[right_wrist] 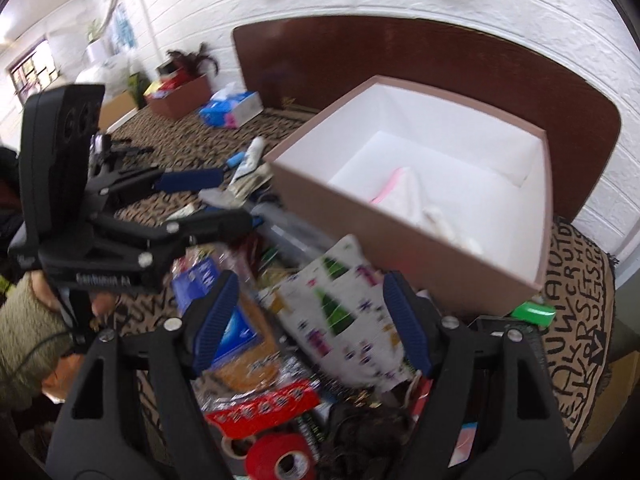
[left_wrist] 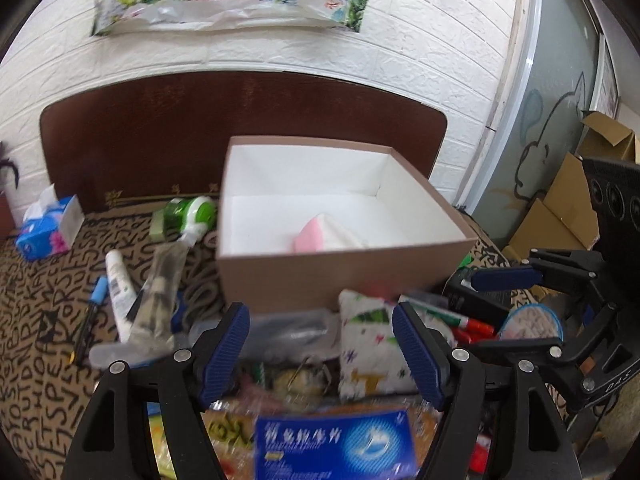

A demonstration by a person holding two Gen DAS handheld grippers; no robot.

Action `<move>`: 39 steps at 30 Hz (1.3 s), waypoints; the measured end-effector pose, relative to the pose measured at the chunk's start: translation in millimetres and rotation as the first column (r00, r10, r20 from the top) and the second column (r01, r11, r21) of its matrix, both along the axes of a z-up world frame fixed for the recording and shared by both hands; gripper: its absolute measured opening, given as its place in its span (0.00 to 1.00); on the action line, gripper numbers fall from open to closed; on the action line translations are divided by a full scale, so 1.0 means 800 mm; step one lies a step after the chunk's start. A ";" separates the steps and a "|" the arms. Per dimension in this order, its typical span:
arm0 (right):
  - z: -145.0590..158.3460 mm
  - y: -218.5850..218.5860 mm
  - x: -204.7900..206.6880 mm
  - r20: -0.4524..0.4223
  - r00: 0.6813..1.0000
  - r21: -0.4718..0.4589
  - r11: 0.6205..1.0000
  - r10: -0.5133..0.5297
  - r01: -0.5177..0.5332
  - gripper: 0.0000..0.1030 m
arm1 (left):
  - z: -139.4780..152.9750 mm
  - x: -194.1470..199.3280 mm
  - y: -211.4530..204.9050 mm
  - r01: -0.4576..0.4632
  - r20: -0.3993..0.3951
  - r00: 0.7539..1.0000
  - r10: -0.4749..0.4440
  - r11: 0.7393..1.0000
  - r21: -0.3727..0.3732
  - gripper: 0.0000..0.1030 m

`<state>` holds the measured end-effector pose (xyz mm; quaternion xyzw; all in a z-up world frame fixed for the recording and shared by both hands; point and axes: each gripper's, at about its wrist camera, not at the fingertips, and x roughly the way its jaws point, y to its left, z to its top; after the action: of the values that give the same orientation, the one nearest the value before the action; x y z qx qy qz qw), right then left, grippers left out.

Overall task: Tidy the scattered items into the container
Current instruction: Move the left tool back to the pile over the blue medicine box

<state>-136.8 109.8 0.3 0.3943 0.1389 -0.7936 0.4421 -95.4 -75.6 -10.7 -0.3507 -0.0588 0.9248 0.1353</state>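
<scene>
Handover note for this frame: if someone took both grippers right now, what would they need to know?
Left gripper: open, empty, above the clutter in front of the box.
Right gripper: open, empty, its fingers either side of the white patterned pouch, not gripping it.
Cardboard box: holds only a pink-and-white item.
Left to do: pouch, blue packet, red tape roll, white tube, blue marker, green-and-white bottle and other clutter are all outside the box.
</scene>
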 end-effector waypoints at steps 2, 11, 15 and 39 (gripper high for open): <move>-0.010 -0.006 0.017 0.002 0.999 0.021 0.999 0.034 -0.034 0.73 | -0.007 0.015 -0.012 -0.012 0.009 1.000 0.012 1.000 0.014 0.79; -0.041 -0.031 0.065 -0.018 0.990 0.117 0.984 0.137 -0.134 0.73 | -0.042 0.062 -0.031 -0.034 0.041 0.999 0.034 0.999 -0.001 0.80; -0.048 -0.040 0.073 -0.008 0.987 0.128 0.980 0.157 -0.155 0.73 | -0.055 0.074 -0.026 -0.010 0.049 0.999 0.011 1.000 -0.026 0.79; -0.074 -0.062 0.080 -0.013 0.972 0.169 0.959 0.235 -0.230 0.73 | -0.092 0.071 -0.021 0.133 0.075 0.988 -0.132 0.991 -0.010 0.79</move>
<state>-73.0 60.4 -59.1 0.3975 0.2573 -0.7283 0.4954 -38.6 -92.5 -84.2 -0.3891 -0.0336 0.9004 0.1918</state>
